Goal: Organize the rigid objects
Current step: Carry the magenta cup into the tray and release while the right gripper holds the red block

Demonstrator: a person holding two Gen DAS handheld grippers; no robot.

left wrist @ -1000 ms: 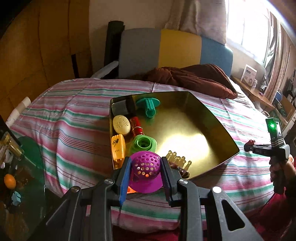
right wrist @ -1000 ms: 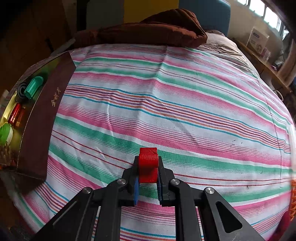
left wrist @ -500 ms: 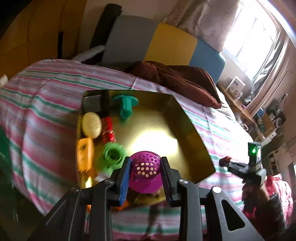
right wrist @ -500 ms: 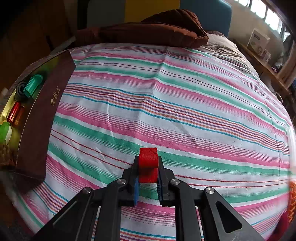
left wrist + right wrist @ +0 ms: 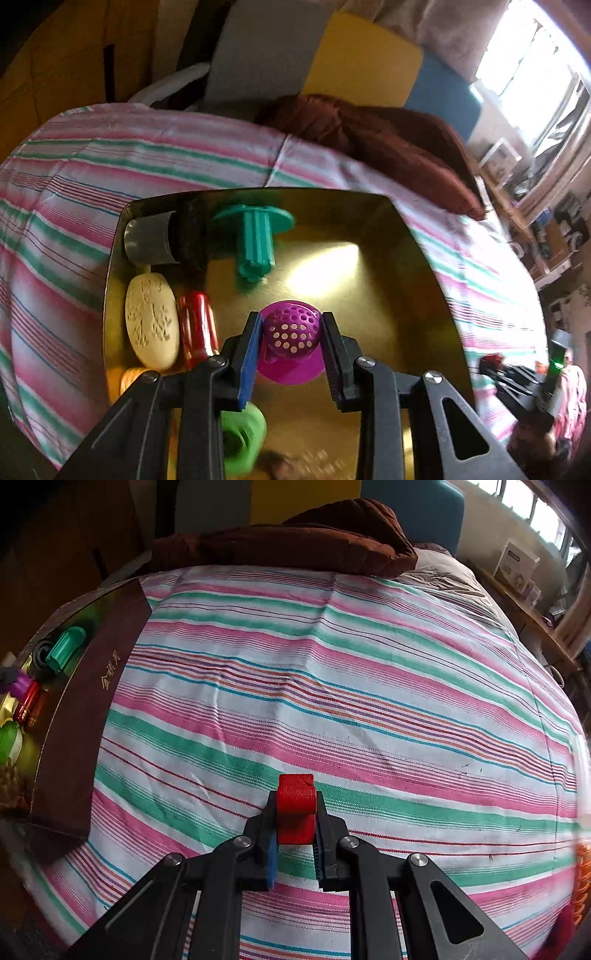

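Right wrist view: the dark brown outer wall of the tray (image 5: 85, 686) at the left of the frame carries a short column of gold characters, too small and skewed to read with confidence; no other writing shows. Only a sliver of the tray's contents is seen over that wall. The right gripper (image 5: 295, 819) is clamped on a red block (image 5: 295, 808) at lower centre, above the striped bedsheet (image 5: 369, 686); whether the block touches the sheet cannot be told. Left wrist view: the left gripper (image 5: 291, 343) has its jaws closed on the dome of a purple strainer (image 5: 291, 343), pads pressing both sides, over the gold floor of the tray (image 5: 388, 295). In the tray's left part lie a grey cup (image 5: 149, 240), a teal plug (image 5: 255, 240), a cream oval soap (image 5: 151, 325) with an embossed pattern, not legible, and a red tube (image 5: 197, 328). A green ring (image 5: 242, 439) and an orange piece (image 5: 129, 380) are partly hidden behind the gripper arms; the bottom edge is blurred. The right gripper (image 5: 491, 363) appears at lower right, cut off.
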